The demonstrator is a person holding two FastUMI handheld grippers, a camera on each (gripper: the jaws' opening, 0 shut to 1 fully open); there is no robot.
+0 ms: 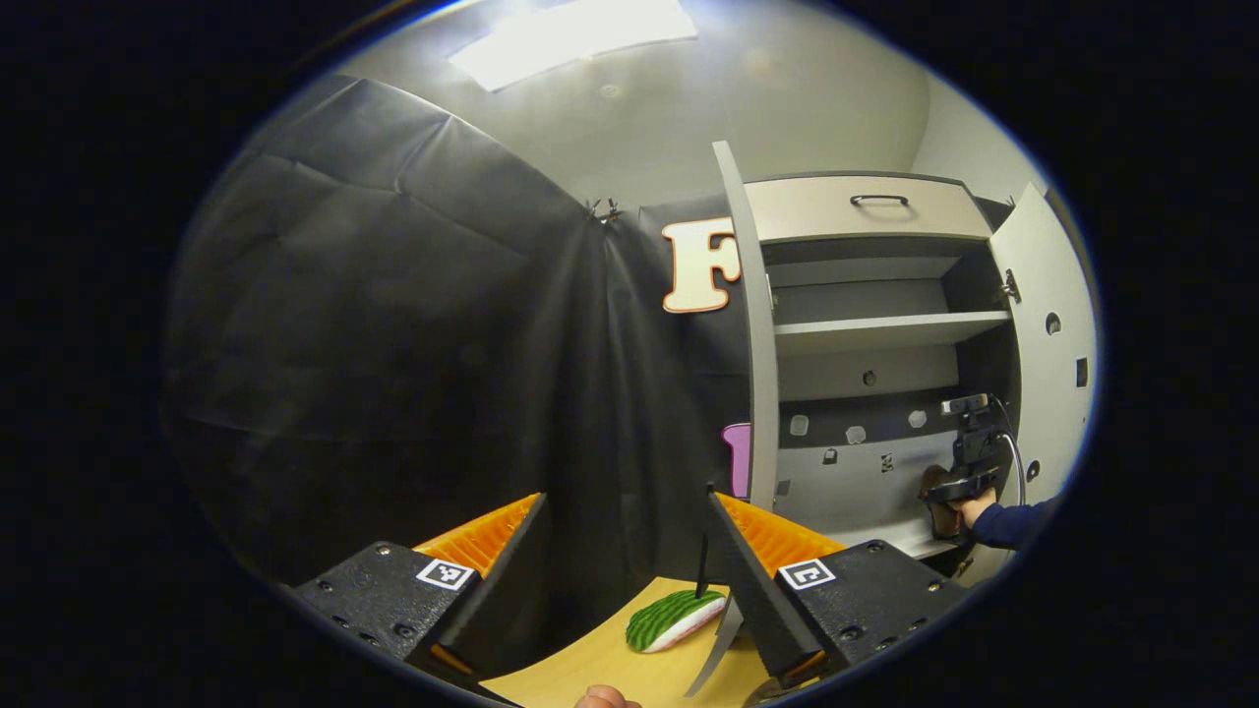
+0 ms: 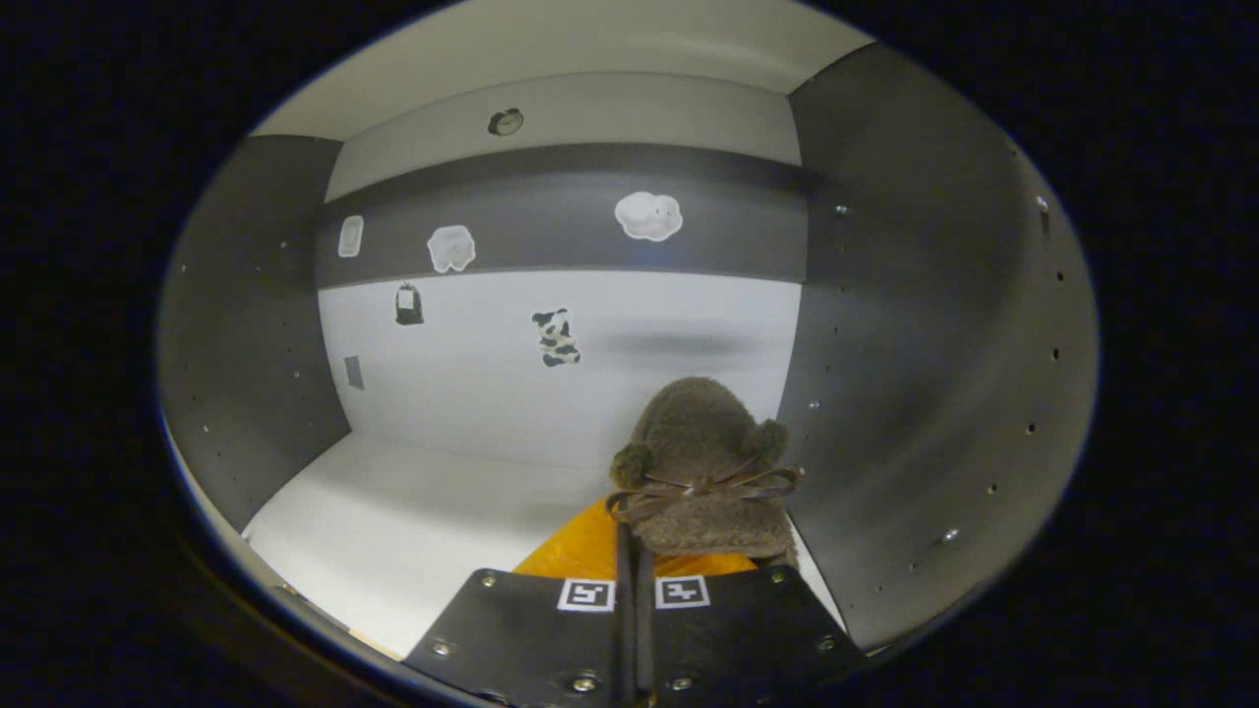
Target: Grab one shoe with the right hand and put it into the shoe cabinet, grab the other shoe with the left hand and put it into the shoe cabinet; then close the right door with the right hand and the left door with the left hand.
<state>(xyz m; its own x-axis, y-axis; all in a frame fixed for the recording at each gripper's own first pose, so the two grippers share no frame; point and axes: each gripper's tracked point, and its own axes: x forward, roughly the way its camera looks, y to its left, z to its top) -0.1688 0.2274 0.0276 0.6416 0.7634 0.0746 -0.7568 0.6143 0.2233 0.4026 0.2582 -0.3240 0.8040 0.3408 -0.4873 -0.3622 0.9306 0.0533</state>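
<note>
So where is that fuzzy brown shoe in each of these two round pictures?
Left gripper view: the brown shoe sits far off at lower right, inside the cabinet's bottom compartment, by the right gripper and a hand.
Right gripper view: the shoe is close up at bottom centre, pinched in the right gripper, near the right wall.
Shared landmark: the stickers on the cabinet's back panel.

Below me a watermelon-patterned pad (image 1: 675, 619) lies on the wooden counter (image 1: 600, 664). A ceiling light panel (image 1: 570, 34) glows overhead; black cloth (image 1: 393, 324) hangs left.
</note>
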